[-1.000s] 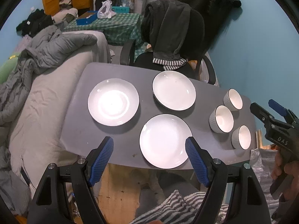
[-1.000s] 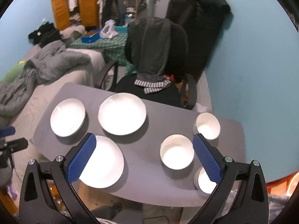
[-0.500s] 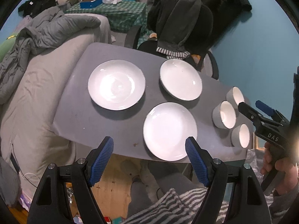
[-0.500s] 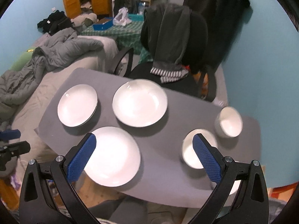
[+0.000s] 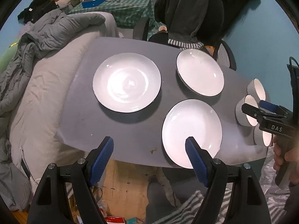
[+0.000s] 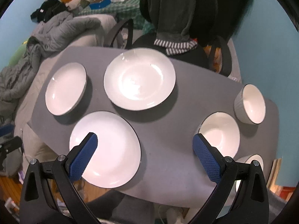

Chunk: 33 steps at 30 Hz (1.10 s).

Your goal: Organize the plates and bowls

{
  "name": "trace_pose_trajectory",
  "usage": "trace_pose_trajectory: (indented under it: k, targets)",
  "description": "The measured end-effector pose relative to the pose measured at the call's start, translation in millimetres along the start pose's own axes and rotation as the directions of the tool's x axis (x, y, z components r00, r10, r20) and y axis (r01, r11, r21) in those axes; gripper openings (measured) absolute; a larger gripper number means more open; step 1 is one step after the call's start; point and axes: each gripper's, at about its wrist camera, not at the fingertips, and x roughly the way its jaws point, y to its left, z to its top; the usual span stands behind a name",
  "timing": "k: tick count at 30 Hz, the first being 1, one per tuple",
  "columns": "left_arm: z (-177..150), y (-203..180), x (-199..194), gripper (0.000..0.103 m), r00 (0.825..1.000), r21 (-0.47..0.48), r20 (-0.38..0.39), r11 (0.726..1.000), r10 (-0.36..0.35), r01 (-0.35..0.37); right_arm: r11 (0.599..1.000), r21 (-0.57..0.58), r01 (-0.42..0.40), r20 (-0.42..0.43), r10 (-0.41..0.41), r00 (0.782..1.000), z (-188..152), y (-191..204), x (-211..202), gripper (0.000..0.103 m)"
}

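both the left gripper [image 5: 149, 161] and right gripper [image 6: 144, 156] are held wide and empty; the near plate [image 6: 105, 149], overhanging the table [image 6: 168, 130] edge, could be tipped off if nudged

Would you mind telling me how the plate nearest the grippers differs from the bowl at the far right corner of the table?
The near plate is wide and shallow; the far bowl is narrower and much deeper. The near plate has a smooth rim, while the far bowl has a ribbed outer wall. The near plate sits at the table's front edge, slightly overhanging it; the far bowl sits by the back right corner. Both are white, empty and upright.
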Motion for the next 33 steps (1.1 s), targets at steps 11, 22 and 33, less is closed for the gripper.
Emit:
trace_pose_trajectory:
  k: [11, 22, 33]
  targets:
    - [-6, -16, 59, 0.080, 0.997, 0.019, -0.077, 0.999, 0.030, -0.029, 0.999, -0.025, -0.035, -0.101, 0.033, 0.994, -3, -4, 50, 0.101]
    - [-17, -10, 103, 0.080, 0.985, -0.060, -0.170, 0.998, -0.005, -0.006, 0.996, -0.072, -0.056, -0.197, 0.041, 0.980, -17, 5, 96, 0.083]
    - [-26, -16, 127, 0.067, 0.972, -0.076, -0.230, 0.997, -0.045, 0.028, 0.992, -0.096, -0.083, -0.272, 0.054, 0.961, -32, 1, 119, 0.047]
